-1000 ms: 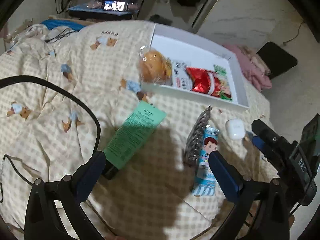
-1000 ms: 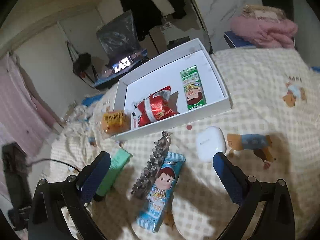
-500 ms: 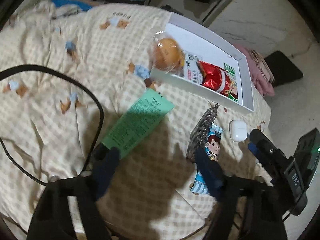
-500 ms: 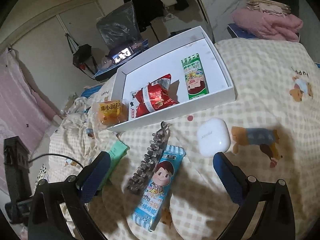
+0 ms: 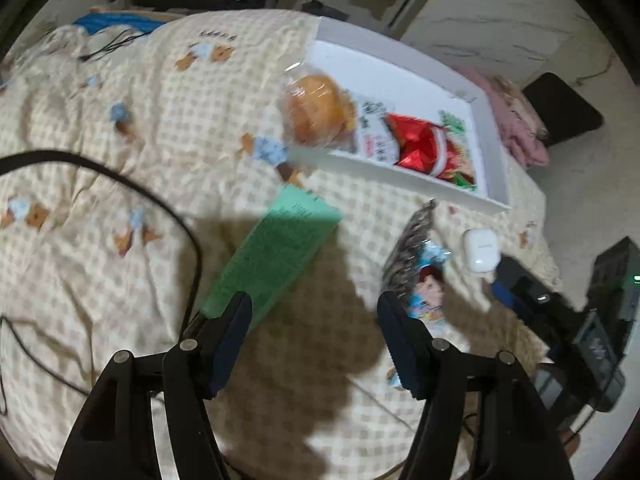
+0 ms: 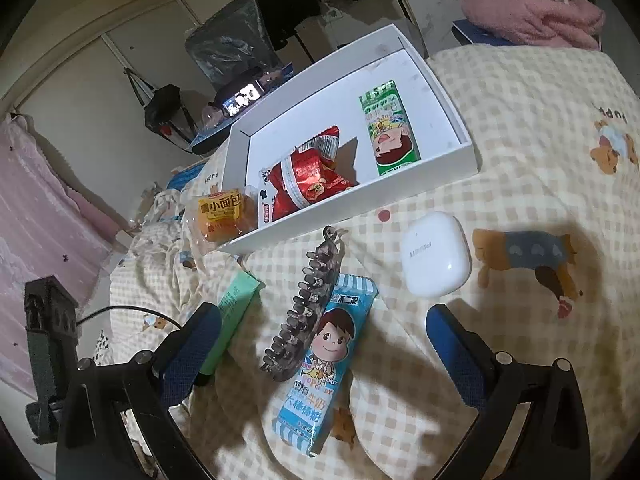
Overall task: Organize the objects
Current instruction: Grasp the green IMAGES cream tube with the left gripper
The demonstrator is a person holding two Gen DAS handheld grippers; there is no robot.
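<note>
A white box (image 6: 436, 178) on the checked bed cover holds a red snack bag (image 6: 308, 178) and a green carton (image 6: 390, 128); a wrapped orange bun (image 6: 224, 212) leans at its corner. In front lie a green tube (image 5: 276, 246), a dark hair claw (image 6: 306, 304), a blue candy pack (image 6: 326, 360) and a white earbud case (image 6: 436, 254). My left gripper (image 5: 314, 336) is open and empty, near the tube's cap end. My right gripper (image 6: 320, 344) is open and empty above the candy pack and claw. The right gripper (image 5: 560, 320) shows in the left wrist view.
A black cable (image 5: 120, 184) loops over the cover at left. A pink blanket (image 6: 532, 16) lies beyond the bed. A clock display (image 6: 242, 100) glows behind the box. The bed edge drops off at right (image 5: 544, 216).
My left gripper has moved forward toward the green tube and its fingers have come closer together. My right gripper has dropped nearer the candy pack and hair claw.
</note>
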